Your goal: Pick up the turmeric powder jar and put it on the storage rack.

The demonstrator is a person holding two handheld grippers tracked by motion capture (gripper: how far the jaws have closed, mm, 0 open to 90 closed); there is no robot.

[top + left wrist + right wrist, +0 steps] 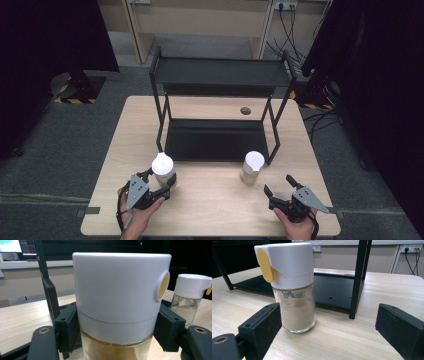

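Two glass spice jars with white caps stand on the wooden table [215,210] in front of a black two-shelf rack [220,75]. The left jar [163,170] holds yellowish powder, and my left gripper [161,179] is shut on it, its pads [66,327] pressed to both sides just under the cap [117,287]. The right jar [252,167] holds pale powder and has a yellow tab [265,265]. My right gripper [278,184] stands open a little to the right and nearer than that jar [294,290], with its jaws wide apart [329,322] and not touching it.
The rack's lower shelf [215,140] lies flat on the table just behind both jars, and its front right post [359,277] rises close beside the right jar. A round cable hole [245,110] sits at the table's back. Dark curtains and cables surround the table.
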